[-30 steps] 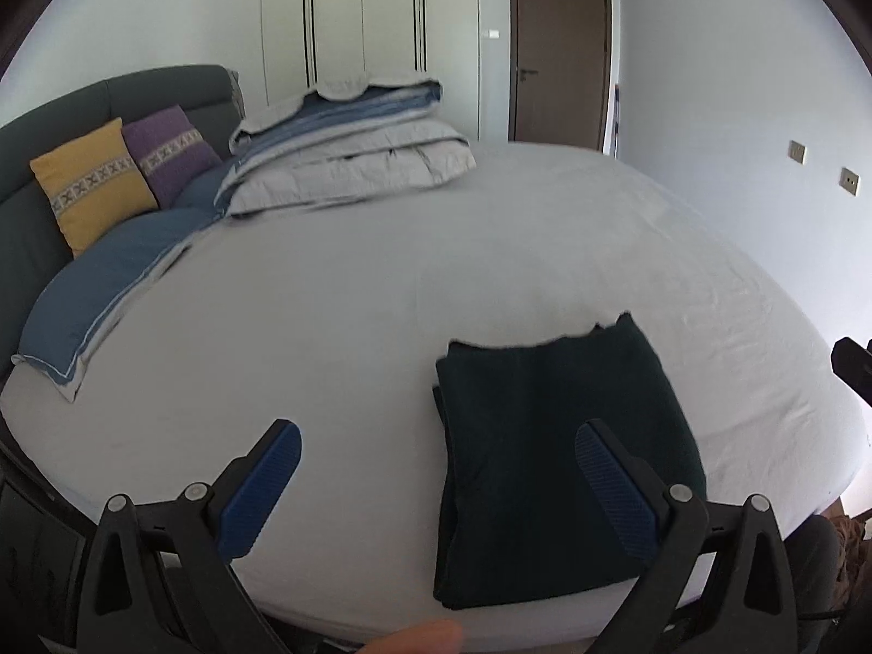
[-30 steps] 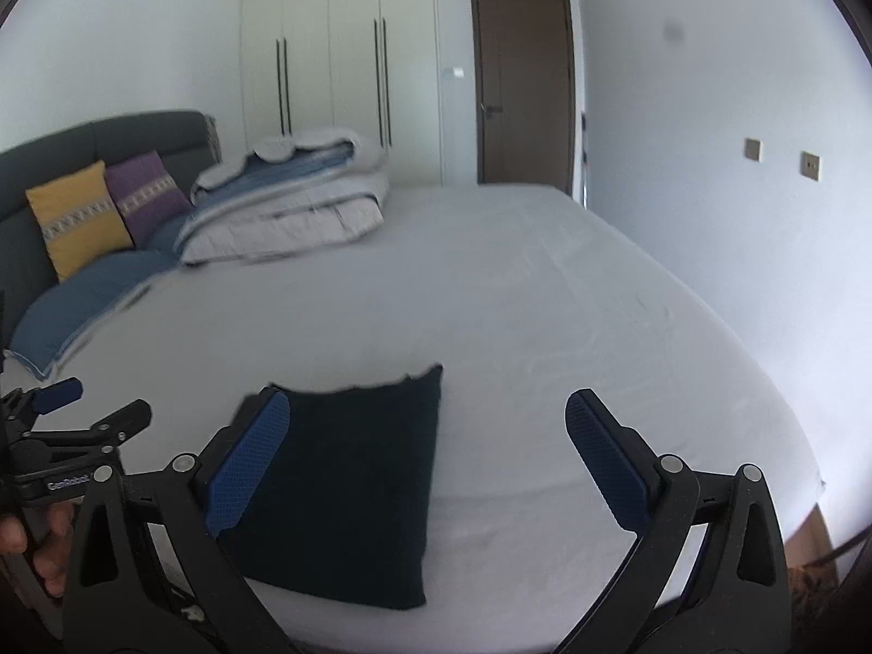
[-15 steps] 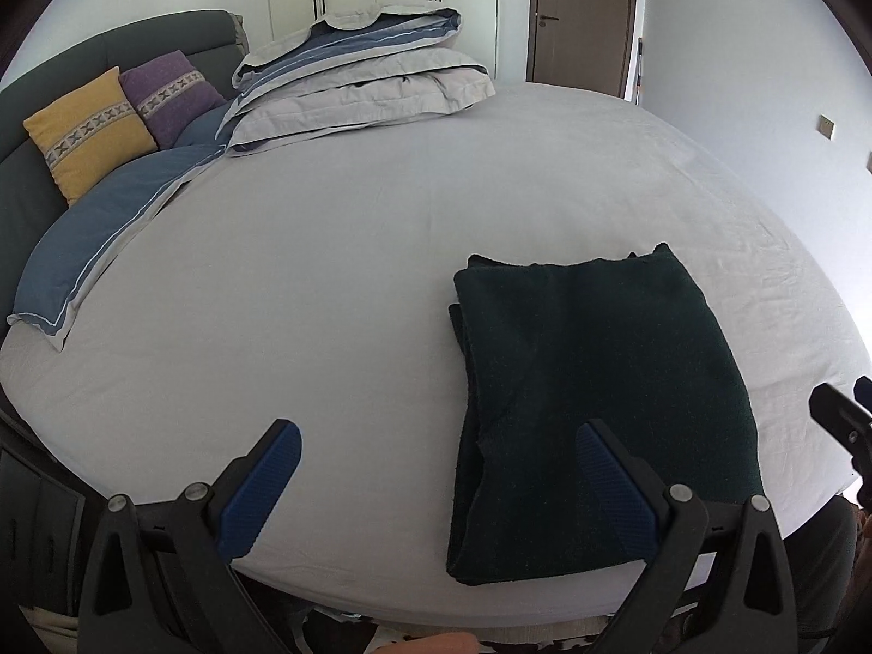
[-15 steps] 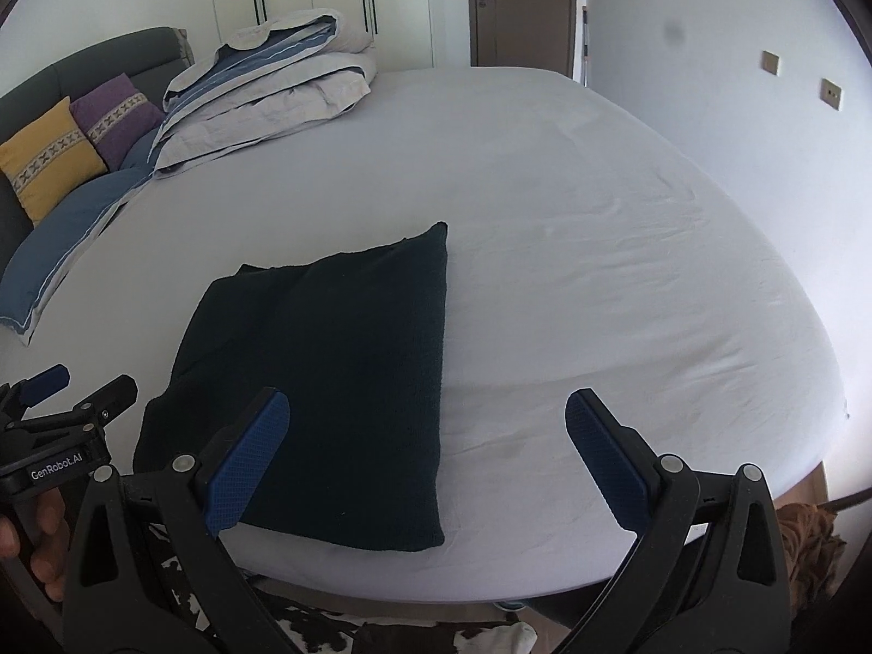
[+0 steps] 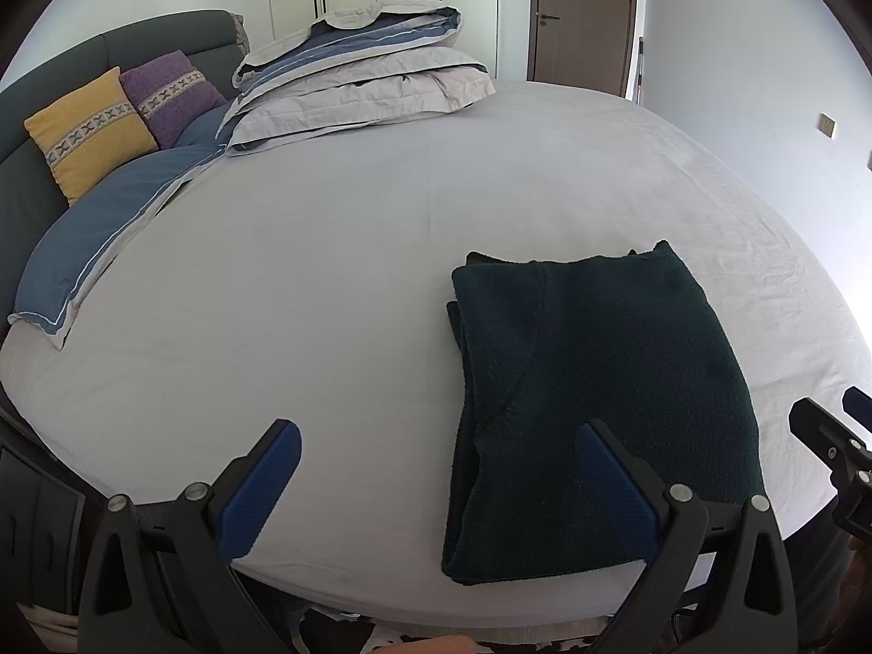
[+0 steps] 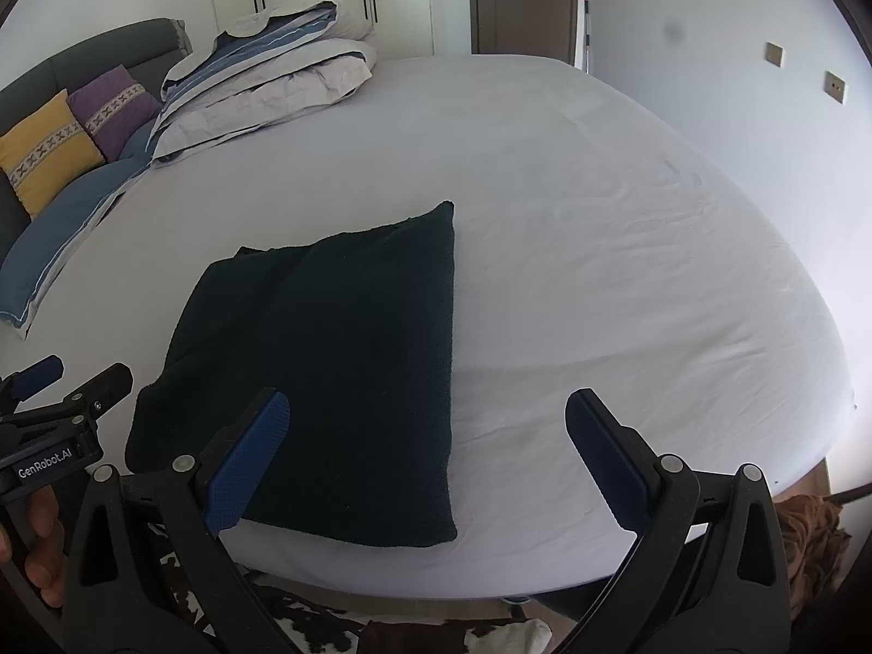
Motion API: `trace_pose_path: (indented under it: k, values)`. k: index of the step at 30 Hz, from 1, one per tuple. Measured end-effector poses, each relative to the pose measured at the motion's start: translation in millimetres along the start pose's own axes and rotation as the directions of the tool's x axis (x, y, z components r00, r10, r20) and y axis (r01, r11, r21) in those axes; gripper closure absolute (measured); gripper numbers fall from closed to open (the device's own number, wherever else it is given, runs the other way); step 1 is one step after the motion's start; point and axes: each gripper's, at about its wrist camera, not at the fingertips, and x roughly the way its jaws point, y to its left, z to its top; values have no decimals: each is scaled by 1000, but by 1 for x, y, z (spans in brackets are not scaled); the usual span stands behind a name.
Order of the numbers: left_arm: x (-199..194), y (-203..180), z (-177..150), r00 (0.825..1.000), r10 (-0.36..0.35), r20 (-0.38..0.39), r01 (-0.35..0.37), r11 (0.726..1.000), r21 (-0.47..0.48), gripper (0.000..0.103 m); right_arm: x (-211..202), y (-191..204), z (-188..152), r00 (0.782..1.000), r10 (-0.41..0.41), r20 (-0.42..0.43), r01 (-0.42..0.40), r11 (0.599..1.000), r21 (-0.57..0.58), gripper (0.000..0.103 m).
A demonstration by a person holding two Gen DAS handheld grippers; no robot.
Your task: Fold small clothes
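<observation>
A dark green knitted garment (image 5: 594, 381) lies folded into a long rectangle on the white bed sheet (image 5: 338, 250), near the bed's front edge. It also shows in the right wrist view (image 6: 338, 349). My left gripper (image 5: 436, 479) is open and empty, above the front edge, with its right finger over the garment's near end. My right gripper (image 6: 425, 452) is open and empty, with its left finger over the garment's near right part. The left gripper (image 6: 32, 392) shows at the left edge of the right wrist view.
A folded grey and blue duvet (image 5: 359, 76) lies at the far side of the bed. Yellow (image 5: 87, 131) and purple (image 5: 169, 92) cushions and a blue pillow (image 5: 103, 229) sit by the dark headboard at left. A brown door (image 5: 583, 16) stands behind.
Both grippers have tilted down and moved closer over the bed, so the garment appears larger and nearer. Both stay open. The garment has not moved.
</observation>
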Motion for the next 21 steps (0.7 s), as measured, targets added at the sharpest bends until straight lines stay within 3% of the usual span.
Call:
trace_pose_path:
  k: [21]
  values:
    - [-1,1,-1,1000,2,2,-2,1000,-2,0,2,10,-1,1000,-1,2,1,1000,-8,0]
